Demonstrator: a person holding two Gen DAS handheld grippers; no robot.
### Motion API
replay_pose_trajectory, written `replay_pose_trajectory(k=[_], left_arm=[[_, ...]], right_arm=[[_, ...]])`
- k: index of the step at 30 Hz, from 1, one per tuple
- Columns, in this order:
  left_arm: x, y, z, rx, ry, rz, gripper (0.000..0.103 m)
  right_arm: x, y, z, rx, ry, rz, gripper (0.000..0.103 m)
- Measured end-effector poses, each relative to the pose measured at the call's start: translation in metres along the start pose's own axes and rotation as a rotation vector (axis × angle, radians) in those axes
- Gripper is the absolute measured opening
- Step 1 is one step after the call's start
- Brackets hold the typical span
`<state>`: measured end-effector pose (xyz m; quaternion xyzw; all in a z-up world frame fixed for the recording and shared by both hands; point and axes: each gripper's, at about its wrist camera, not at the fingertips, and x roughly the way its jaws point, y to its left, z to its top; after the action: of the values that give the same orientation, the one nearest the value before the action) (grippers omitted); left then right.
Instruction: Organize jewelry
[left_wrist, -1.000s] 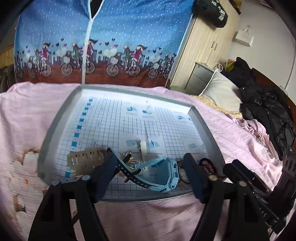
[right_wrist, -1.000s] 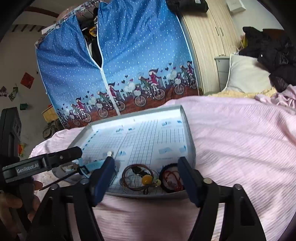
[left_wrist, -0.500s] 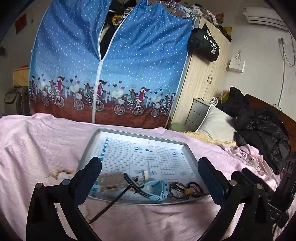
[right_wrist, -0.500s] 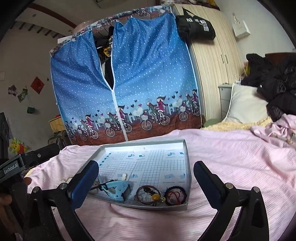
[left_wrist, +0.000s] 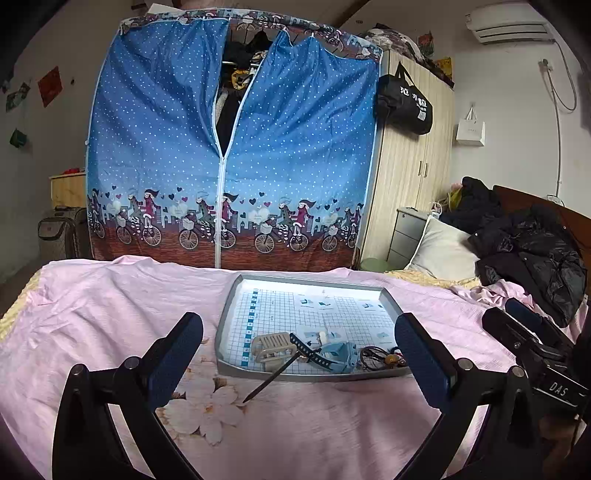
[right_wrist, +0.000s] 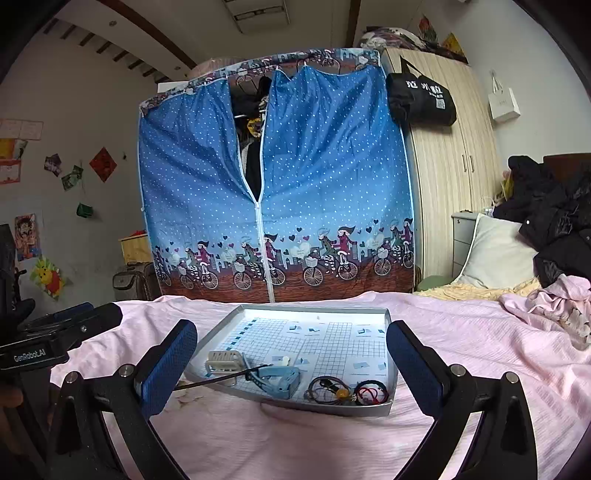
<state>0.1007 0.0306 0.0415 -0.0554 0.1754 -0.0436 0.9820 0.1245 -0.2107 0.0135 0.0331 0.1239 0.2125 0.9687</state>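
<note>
Hovering over the pink bedsheet (left_wrist: 110, 314), both grippers stand back from the work with jaws spread wide and nothing between them: the left gripper (left_wrist: 299, 354) and the right gripper (right_wrist: 291, 360) each frame the grey tray (right_wrist: 388, 321) from the near side.

Nearest the grippers, a thin dark stick (left_wrist: 273, 376) lies across the tray's front rim, its tip out on the sheet. I judge this the likeliest thing to go wrong: a finger coming in low could catch it and lever the pieces it lies against, or flick it off the bed.

Just behind it, the jewelry is crowded along the tray's near edge. The cream hair clip (left_wrist: 273, 345) sits at the left, the light blue watch (right_wrist: 279, 378) with its dark perforated strap (left_wrist: 312, 352) lies touching the stick, and at the right a tangle of dark and red loops (right_wrist: 347, 391) holds a small amber bead (right_wrist: 342, 394). Whether those loops are interlinked cannot be told; if they are, lifting one may drag the rest.

The tray rests on soft bedding, so a downward press could tilt it and slide everything together. Beyond the cluster the gridded floor (left_wrist: 332, 306) lies bare, offering room to spread things out.

Farther back stands the blue fabric wardrobe (left_wrist: 229, 166).
</note>
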Motion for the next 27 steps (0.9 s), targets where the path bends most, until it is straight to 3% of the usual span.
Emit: replay_pose_trajectory(k=[16, 27], left_arm=[[-0.08, -0.004, -0.034, 0.026, -0.077, 0.036, 0.102], [-0.12, -0.016, -0.074, 0.029, -0.033, 0.029, 0.102]], right_arm=[[-0.06, 0.033, -0.02, -0.029, -0.028, -0.034, 0.103], [-0.101, 0.046, -0.045, -0.03, 0.003, -0.047, 0.103]])
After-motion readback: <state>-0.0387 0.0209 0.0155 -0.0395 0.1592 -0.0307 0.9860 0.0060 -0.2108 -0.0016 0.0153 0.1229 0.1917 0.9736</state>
